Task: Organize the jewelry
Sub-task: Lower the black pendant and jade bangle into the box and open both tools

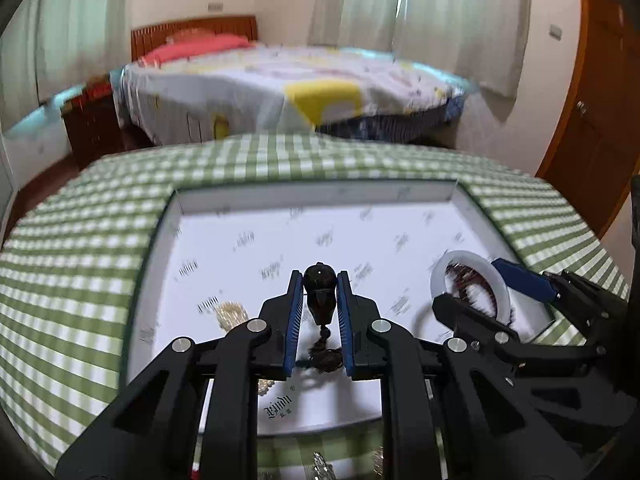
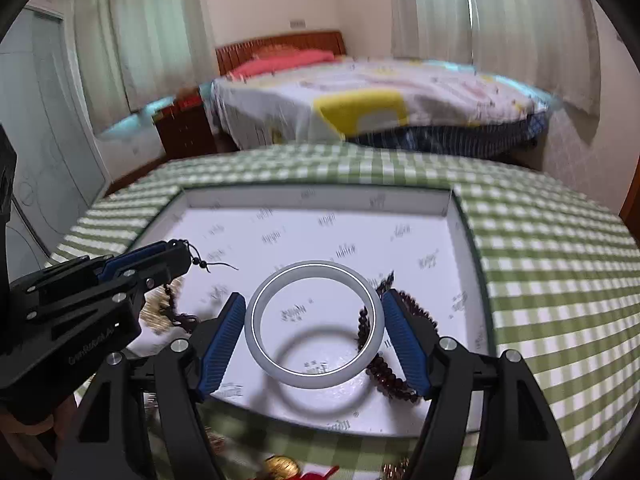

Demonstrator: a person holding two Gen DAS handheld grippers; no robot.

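Observation:
A shallow white box (image 1: 320,196) (image 2: 320,198) lies on the green checked tablecloth. My left gripper (image 1: 319,282) is shut on a dark bead bracelet (image 1: 319,292), its tassel hanging over the box; it also shows in the right wrist view (image 2: 176,254). My right gripper (image 2: 314,304) holds a white bangle (image 2: 256,320) between its blue pads, above the box floor where its shadow falls. The bangle also shows in the left wrist view (image 1: 500,280). A dark red bead string (image 2: 390,374) lies in the box under the bangle. A gold beaded piece (image 1: 231,314) (image 2: 154,314) lies in the box's left part.
More jewelry lies on the cloth in front of the box: a gold piece (image 2: 282,468), a red item (image 2: 324,472) and a silvery piece (image 1: 322,468). A bed (image 1: 280,88) stands beyond the table, a wooden door (image 1: 600,100) at the right.

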